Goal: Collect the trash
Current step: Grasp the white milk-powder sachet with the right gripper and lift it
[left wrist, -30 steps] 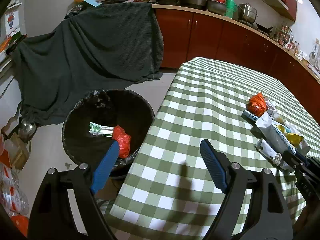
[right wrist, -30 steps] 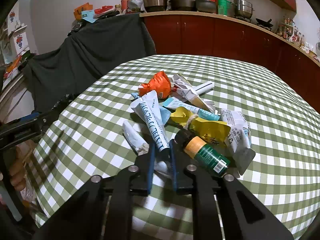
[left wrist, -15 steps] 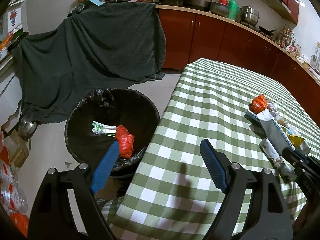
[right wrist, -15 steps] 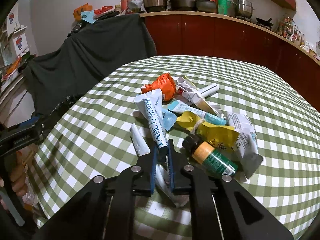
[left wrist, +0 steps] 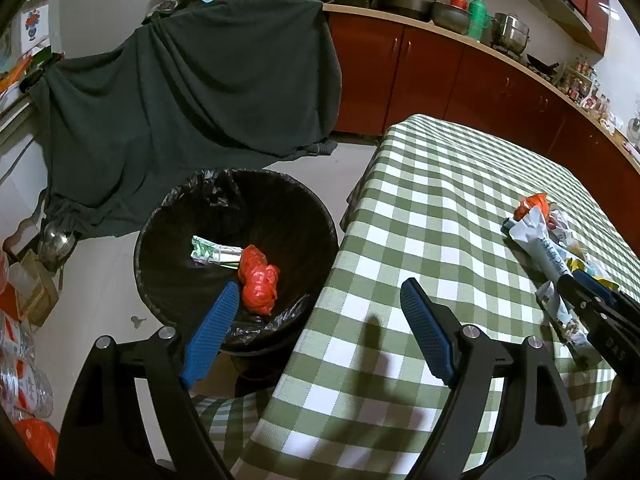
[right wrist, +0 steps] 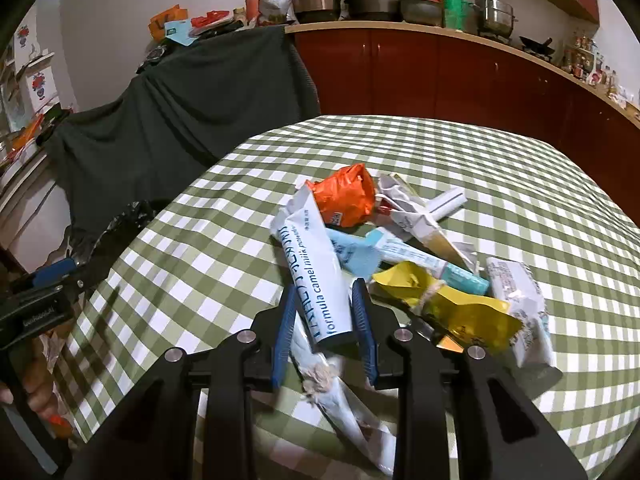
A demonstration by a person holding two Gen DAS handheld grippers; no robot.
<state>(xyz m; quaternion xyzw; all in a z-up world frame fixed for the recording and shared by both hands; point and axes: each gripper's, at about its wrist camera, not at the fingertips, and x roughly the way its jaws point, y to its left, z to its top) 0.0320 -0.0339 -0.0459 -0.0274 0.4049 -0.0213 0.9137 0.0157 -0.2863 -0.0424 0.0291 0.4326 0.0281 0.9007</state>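
My right gripper (right wrist: 325,298) is shut on a white camel milk powder sachet (right wrist: 314,272) and holds it lifted over the trash pile; the sachet also shows in the left wrist view (left wrist: 538,236). The pile on the green checked table (right wrist: 200,264) holds an orange wrapper (right wrist: 346,194), a yellow packet (right wrist: 452,306), a light blue sachet (right wrist: 404,256) and white wrappers (right wrist: 516,292). My left gripper (left wrist: 316,300) is open and empty, over the table's edge next to the black bin (left wrist: 168,216). The bin holds a red bag (left wrist: 258,280) and a green-white wrapper (left wrist: 214,252).
A dark green cloth (left wrist: 180,104) drapes over furniture behind the bin. Red cabinets (left wrist: 460,88) with pots on the counter line the back wall. Jars and boxes (left wrist: 24,304) stand on the floor at the left. Another torn white sachet (right wrist: 348,404) lies under my right gripper.
My right gripper has lifted the white sachet off the table and tilted it upward. The left gripper's view has shifted slightly, with the bin nearer its centre; it stays open.
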